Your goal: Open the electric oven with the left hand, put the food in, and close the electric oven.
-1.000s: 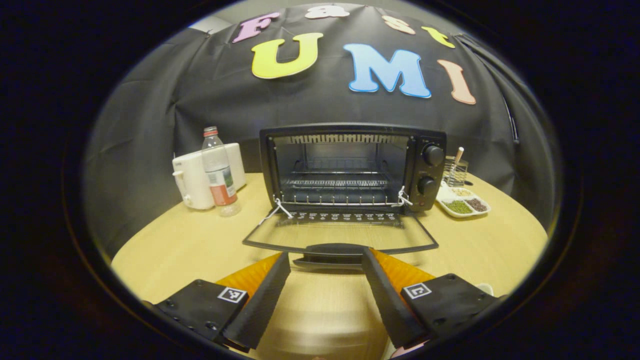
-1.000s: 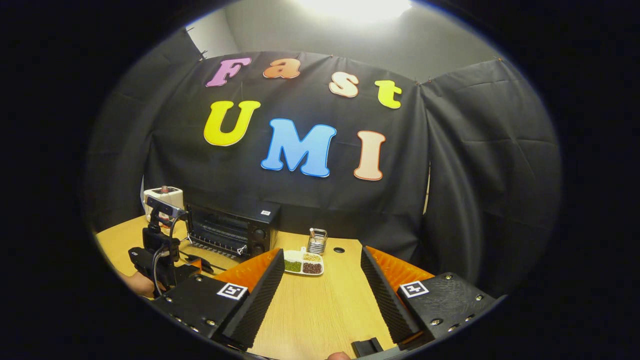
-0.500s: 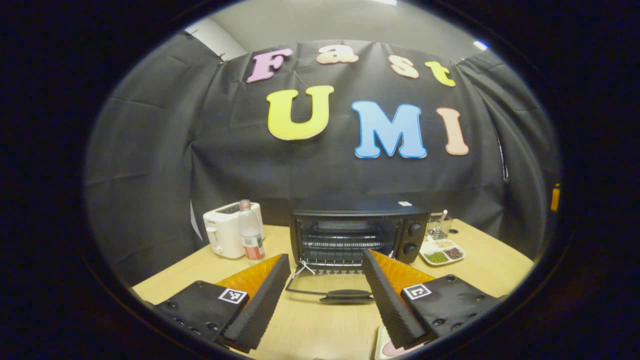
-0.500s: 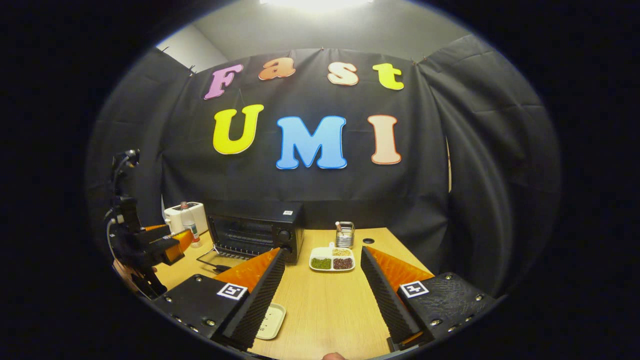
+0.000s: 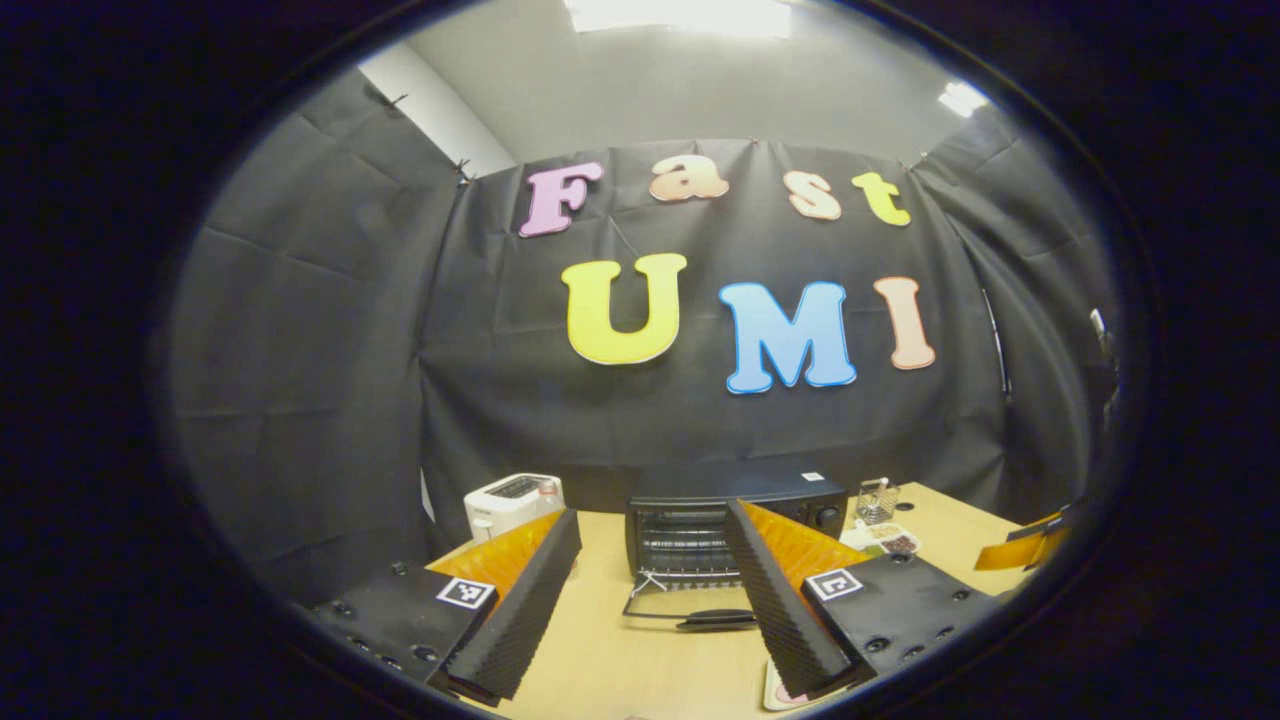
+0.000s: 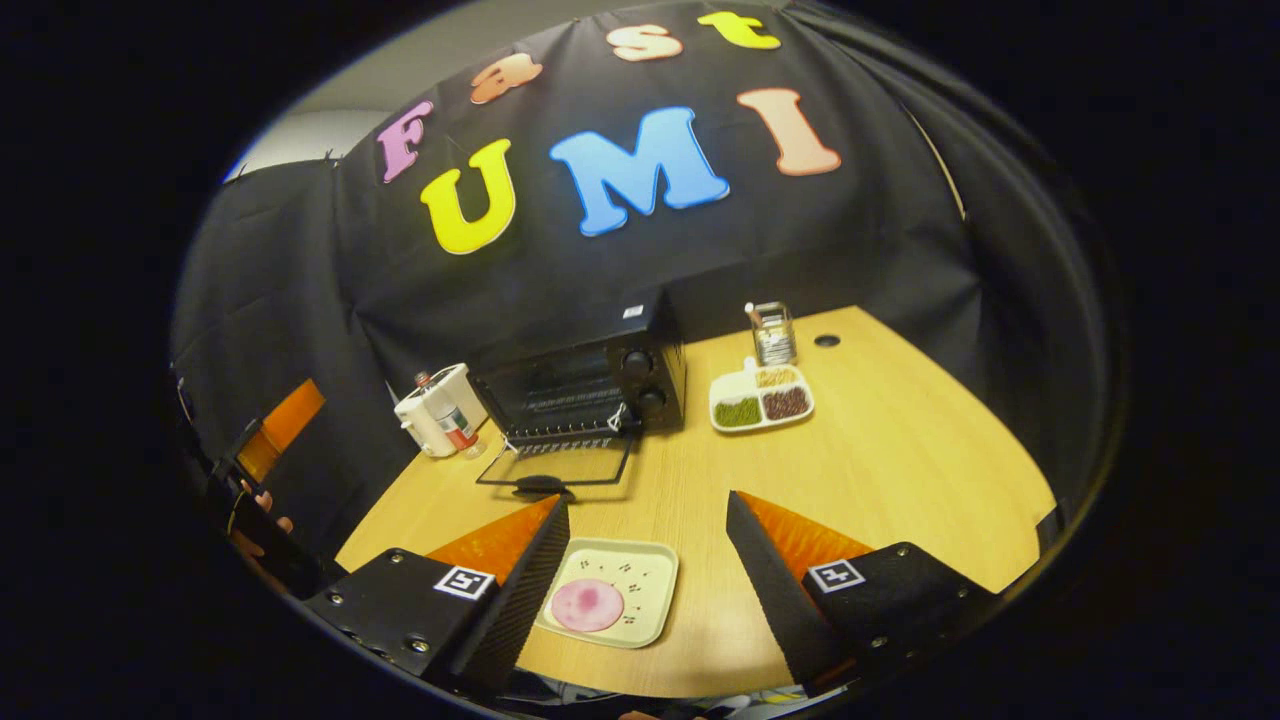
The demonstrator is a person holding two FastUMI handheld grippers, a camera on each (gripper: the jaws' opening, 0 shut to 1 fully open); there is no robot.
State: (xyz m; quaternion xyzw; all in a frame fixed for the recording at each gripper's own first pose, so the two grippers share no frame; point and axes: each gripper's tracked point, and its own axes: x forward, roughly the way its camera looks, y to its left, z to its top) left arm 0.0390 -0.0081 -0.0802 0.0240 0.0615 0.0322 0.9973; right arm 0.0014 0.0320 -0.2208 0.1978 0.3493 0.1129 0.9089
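The black electric oven [image 6: 590,380] stands at the back of the wooden table with its glass door [image 6: 560,462] folded down flat. A cream square plate [image 6: 645,570] carrying a round pink piece of food [image 6: 590,605] lies near the front edge. My right gripper [image 6: 645,500] hovers open above this plate, apart from it. In the left gripper view the oven [image 5: 690,535] and its door handle [image 5: 715,620] sit well ahead of my open, empty left gripper [image 5: 652,510]. A corner of the plate [image 5: 778,692] peeks out beside the right finger. The left gripper [image 6: 265,450] hangs far left, held by a hand.
A white toaster [image 6: 432,405] and a water bottle [image 6: 455,425] stand left of the oven. A divided dish of beans [image 6: 760,398] and a wire utensil holder [image 6: 772,333] stand to its right. The other gripper [image 5: 1025,548] shows at the far right.
My left gripper has pulled back and up from the lowered oven door. My right gripper has tilted down and now looks onto the plate of food.
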